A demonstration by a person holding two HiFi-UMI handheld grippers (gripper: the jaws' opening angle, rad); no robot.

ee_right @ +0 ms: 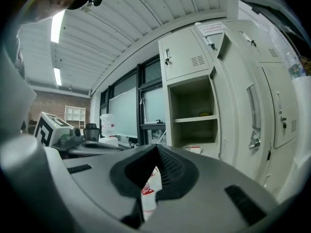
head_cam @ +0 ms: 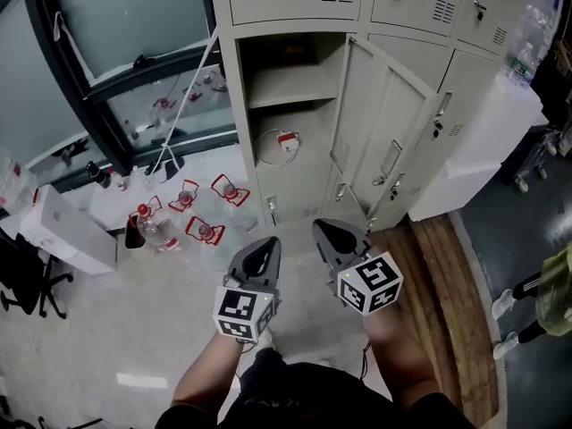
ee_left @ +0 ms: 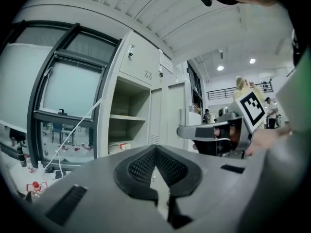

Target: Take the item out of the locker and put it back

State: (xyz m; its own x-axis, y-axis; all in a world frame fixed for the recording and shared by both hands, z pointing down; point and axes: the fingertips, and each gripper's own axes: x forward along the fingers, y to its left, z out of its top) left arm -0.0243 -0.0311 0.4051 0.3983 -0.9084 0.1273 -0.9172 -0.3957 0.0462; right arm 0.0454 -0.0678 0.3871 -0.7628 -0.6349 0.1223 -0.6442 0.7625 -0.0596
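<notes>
The left claw (head_cam: pixel 266 247) is pinched shut and empty, aimed at the open locker (head_cam: pixel 234 105). The item (head_cam: pixel 285 142), white with a red tag, lies on the locker's bottom board under the shelf, well ahead of both claws. The right claw (head_cam: pixel 329 231) is likewise shut and empty. I'd say nothing is done yet: taking out and putting back both remain.

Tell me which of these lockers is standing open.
The left-column locker below the top row: its door is swung out to the right, baring a shelf and a small red-and-white item. The other doors are shut.
</notes>
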